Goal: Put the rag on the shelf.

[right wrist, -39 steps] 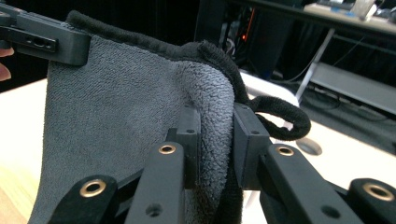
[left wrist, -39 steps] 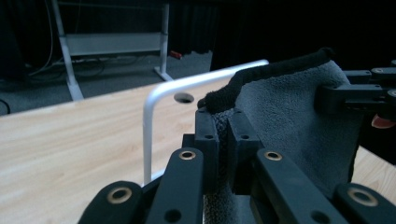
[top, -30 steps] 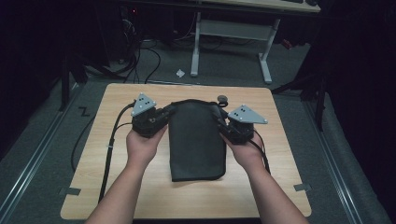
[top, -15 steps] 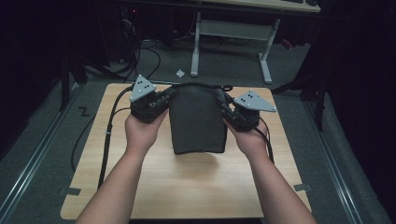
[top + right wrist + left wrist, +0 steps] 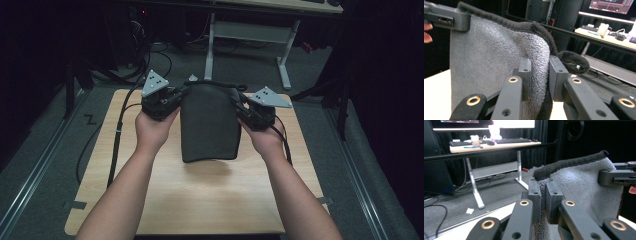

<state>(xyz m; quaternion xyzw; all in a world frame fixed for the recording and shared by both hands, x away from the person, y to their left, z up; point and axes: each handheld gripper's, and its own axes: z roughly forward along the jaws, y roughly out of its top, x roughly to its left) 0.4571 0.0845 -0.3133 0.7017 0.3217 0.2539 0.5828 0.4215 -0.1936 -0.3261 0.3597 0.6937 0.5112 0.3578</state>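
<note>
A dark grey towel (image 5: pixel 208 122) hangs folded above the wooden table (image 5: pixel 210 195), lifted clear of it. My left gripper (image 5: pixel 176 97) is shut on the towel's upper left corner. My right gripper (image 5: pixel 239 107) is shut on its upper right corner. In the left gripper view the fleecy towel (image 5: pixel 584 190) is pinched between the jaws of the left gripper (image 5: pixel 543 200), with the other gripper (image 5: pixel 616 176) holding its far edge. In the right gripper view the towel (image 5: pixel 496 60) bunches between the jaws of the right gripper (image 5: pixel 539 75), its black hem curling over.
A white-legged desk (image 5: pixel 250 30) stands beyond the table, with a keyboard (image 5: pixel 512 140) and monitors on it. Black cables (image 5: pixel 117 135) trail off the table's left side onto the grey floor. A scrap of paper (image 5: pixel 469 210) lies on the floor.
Both grippers have risen and moved away from me, lifting the towel off the table; it lay flat a second ago and now hangs free between them.
</note>
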